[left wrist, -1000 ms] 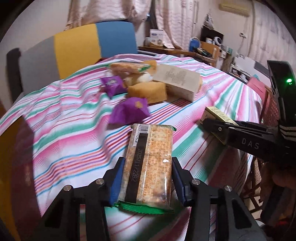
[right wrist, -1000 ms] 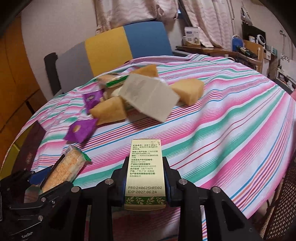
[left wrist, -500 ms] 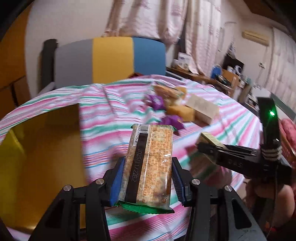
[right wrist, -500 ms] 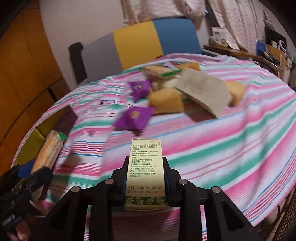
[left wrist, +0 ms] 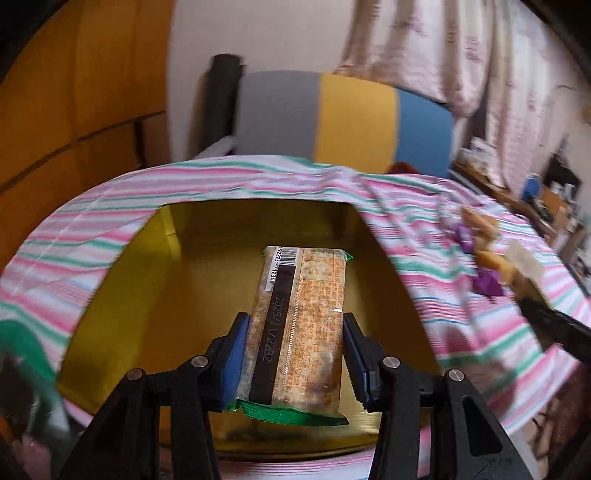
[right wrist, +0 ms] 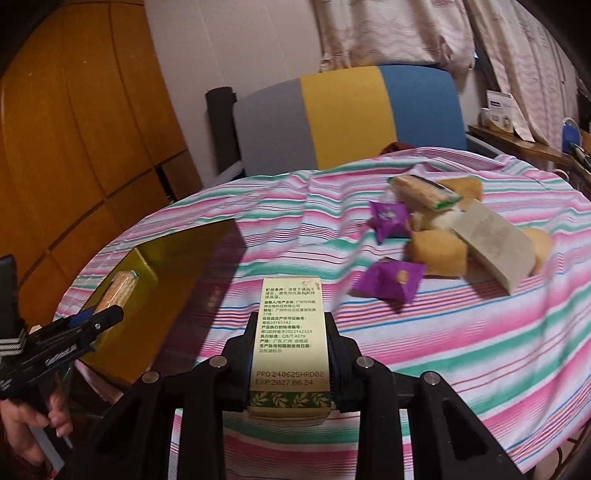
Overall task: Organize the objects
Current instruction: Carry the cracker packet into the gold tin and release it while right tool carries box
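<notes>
The left gripper [left wrist: 293, 354] is clamped on a cracker packet [left wrist: 299, 325], its blue pads pressing both long sides of the wrapper near the green-sealed end. The packet is held above the open yellow box [left wrist: 122, 295], which sits at the near left edge of the table [right wrist: 461, 332]; whether the packet touches the box floor cannot be told. The wrapper faces up with a barcode at its far end and a printed date along a dark strip.

The right gripper [right wrist: 290, 354] is closed on a slim cream carton [right wrist: 290, 332] with green printed text on top and a leaf-pattern band at its near end. The carton hangs over the near edge of the table, just right of the yellow box.

The table carries a cloth striped in pink, green and white. Toward its far right side lies a cluster of snacks: two purple sachets [right wrist: 389, 284], one nearer and one farther back; several wrapped yellow cakes [right wrist: 437, 251]; a second cracker packet [right wrist: 424, 192] resting on top of the pile; and a pale flat box [right wrist: 495, 247] leaning across the cakes. The items in the cluster touch or overlap one another and stand well apart from the yellow box.

Behind the table is a chair [right wrist: 347, 118] with a grey, yellow and blue back, and curtains [right wrist: 391, 33] hang beyond it.
</notes>
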`<move>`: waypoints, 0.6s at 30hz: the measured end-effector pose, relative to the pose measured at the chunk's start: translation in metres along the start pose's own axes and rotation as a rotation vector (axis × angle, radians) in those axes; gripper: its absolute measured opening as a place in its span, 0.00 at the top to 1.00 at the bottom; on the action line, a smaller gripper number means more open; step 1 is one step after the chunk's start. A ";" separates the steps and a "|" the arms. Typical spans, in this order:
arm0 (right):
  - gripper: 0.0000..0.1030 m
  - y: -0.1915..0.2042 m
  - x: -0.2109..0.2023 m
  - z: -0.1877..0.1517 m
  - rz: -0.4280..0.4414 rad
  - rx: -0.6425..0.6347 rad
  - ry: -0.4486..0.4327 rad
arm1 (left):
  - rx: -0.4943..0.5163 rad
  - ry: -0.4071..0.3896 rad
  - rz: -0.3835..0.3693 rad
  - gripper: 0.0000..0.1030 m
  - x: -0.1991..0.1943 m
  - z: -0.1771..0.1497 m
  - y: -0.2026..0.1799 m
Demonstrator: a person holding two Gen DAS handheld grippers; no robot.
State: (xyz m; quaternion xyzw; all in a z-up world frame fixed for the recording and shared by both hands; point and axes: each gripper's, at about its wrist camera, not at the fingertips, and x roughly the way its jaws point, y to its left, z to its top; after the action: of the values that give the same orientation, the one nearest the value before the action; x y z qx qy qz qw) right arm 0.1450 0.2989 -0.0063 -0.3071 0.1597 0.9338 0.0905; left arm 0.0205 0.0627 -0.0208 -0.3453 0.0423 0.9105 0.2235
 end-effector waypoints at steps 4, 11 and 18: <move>0.71 0.016 0.005 0.003 0.035 -0.023 0.013 | -0.040 0.062 0.102 0.52 0.012 -0.005 0.030; 0.71 0.051 0.012 0.009 0.099 -0.088 0.014 | -0.048 0.110 0.190 0.52 0.022 -0.009 0.060; 0.71 0.082 0.022 0.014 0.154 -0.140 0.025 | -0.038 0.117 0.310 0.52 0.026 -0.008 0.083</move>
State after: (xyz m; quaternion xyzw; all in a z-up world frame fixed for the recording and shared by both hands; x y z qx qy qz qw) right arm 0.0985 0.2290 0.0107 -0.3111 0.1182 0.9430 -0.0050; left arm -0.0280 -0.0034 -0.0506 -0.3913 0.0908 0.9130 0.0709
